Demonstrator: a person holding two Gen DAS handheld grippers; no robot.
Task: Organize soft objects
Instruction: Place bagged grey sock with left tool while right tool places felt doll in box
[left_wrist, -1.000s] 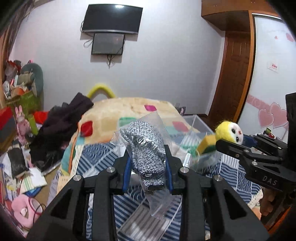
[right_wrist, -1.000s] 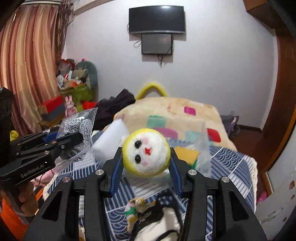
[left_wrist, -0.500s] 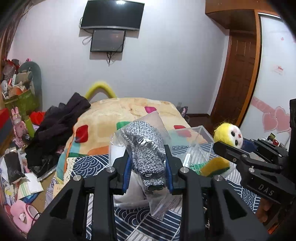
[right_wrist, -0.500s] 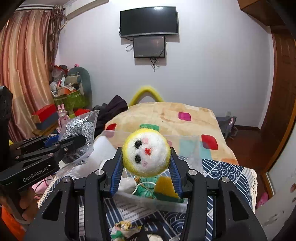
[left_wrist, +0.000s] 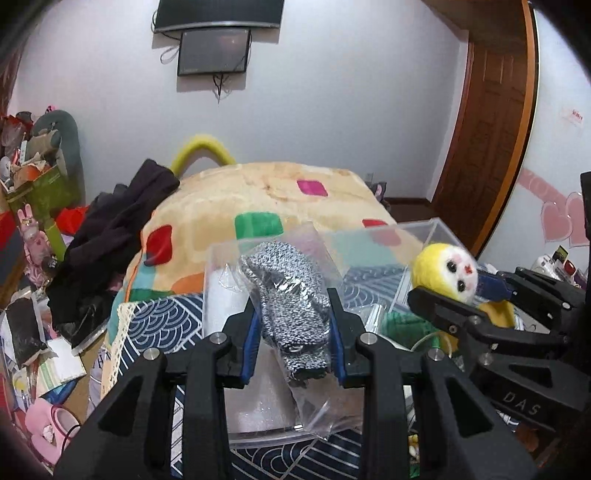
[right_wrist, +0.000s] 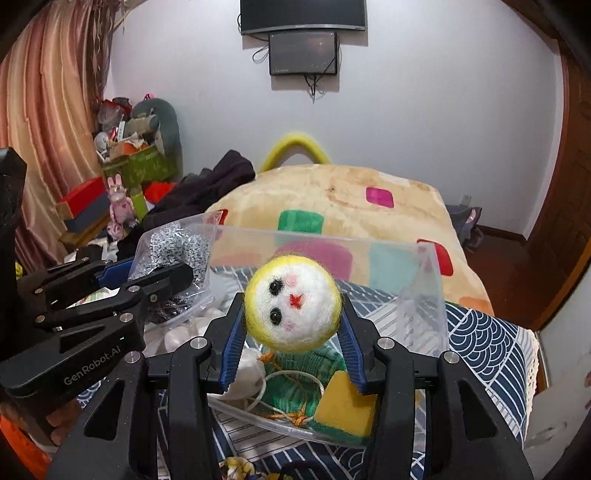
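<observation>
Blue pads line both tools. The left tool is clamped on a clear plastic bag stuffed with speckled grey-and-white knit fabric; the bag hangs between the pads, over the left end of a clear plastic bin. In the right wrist view the same bag shows beside the bin's left wall, pinched in the left tool.

The right tool grips a felted wool ball, yellow around a white face with black bead eyes and a red stitched mark. The ball is held above the bin's interior. From the left wrist camera the ball sits in the right tool at the right of the frame.

Inside the bin, under the ball, lie a green knitted piece, a yellow sponge, a loop of white cord and some white soft material at the left.

The bin rests on a navy cloth with a white wave pattern, spread on a bed. Farther back is a cream blanket with coloured squares, then dark clothes piled at its left edge. On the far white wall hangs a screen.
</observation>
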